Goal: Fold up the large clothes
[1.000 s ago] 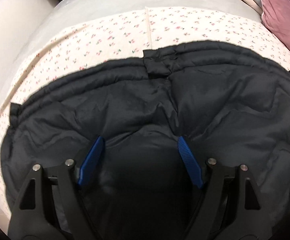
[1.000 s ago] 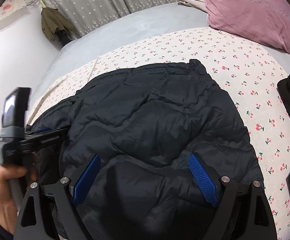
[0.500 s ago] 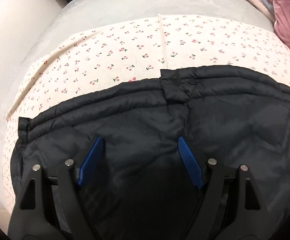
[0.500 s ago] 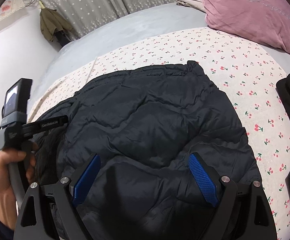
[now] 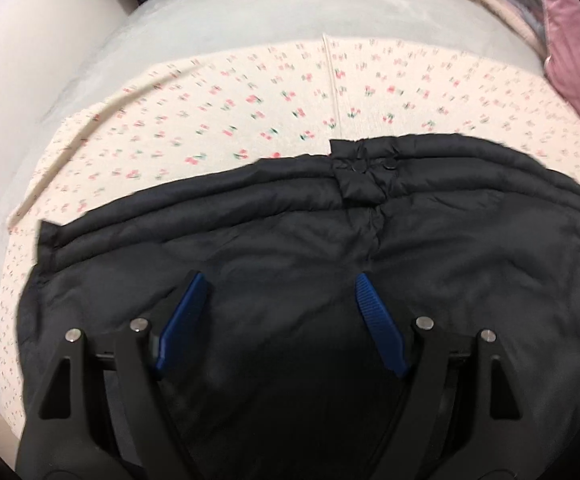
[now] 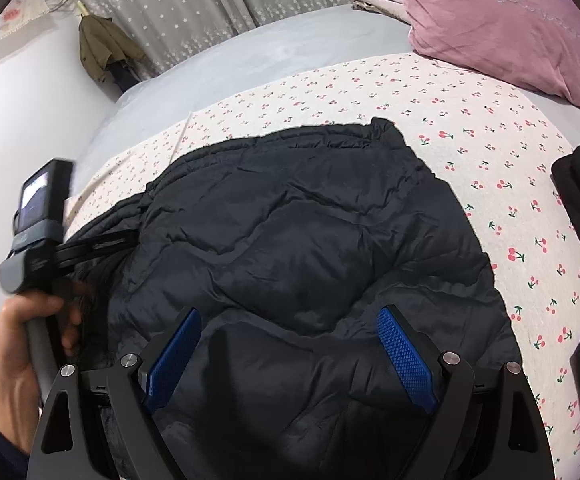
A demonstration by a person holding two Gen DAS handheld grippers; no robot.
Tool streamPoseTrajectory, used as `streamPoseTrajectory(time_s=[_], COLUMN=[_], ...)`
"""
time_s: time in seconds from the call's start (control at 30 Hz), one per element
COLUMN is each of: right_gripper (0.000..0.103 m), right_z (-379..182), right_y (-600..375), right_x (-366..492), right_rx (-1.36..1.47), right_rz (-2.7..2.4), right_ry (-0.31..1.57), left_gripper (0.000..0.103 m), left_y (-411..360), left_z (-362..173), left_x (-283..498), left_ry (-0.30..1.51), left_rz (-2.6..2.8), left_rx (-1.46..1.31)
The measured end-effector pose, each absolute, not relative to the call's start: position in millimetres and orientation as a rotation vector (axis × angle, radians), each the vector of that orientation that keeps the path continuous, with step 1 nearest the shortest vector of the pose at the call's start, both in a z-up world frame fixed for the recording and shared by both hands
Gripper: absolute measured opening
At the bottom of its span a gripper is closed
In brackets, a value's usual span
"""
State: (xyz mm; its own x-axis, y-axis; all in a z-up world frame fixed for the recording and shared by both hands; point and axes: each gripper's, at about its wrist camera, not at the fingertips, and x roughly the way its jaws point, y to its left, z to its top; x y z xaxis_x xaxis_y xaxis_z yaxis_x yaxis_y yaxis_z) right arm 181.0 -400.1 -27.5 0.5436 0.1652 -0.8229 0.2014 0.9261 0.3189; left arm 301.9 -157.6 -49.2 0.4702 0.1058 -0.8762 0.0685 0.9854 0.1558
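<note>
Black padded jacket (image 6: 310, 240) on cherry-print sheet (image 6: 490, 140); L gripper (image 5: 277, 292) & R gripper (image 6: 290, 328) both apart, empty

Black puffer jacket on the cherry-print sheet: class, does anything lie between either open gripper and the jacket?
Nothing visible does. The left gripper and the right gripper both hover open directly over the black puffer jacket, with only its fabric between their fingers. The pink pillow lies off the jacket, farther up the cherry-print sheet.
</note>
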Motion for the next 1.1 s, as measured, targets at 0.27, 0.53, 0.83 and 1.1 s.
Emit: streamPoseTrajectory(time_s=[0.27,0.53,0.83,1.1], right_gripper=[0.091,0.091,0.091,0.091], right_z=[-16,-6,-7,-82], right_y=[-407,-399,-464,-489], right_x=[176,156,84,25], right_rx=[0.437,0.393,0.692,1.195], right_rz=[-0.042,-0.043,-0.323,-0.313], right_ry=[0.964,0.922,0.772,0.794], left_gripper=[0.078,0.078,0.079,0.079], left_y=[-153,-155,-166,-167], left_z=[-44,-33,-72,-76], left_x=[173,178,207,206], left_ry=[1.018,0.9,0.982,0.981], left_rz=[-0.173,-0.187,-0.108,-0.123], left_rx=[0.175,0.131,0.191,0.181])
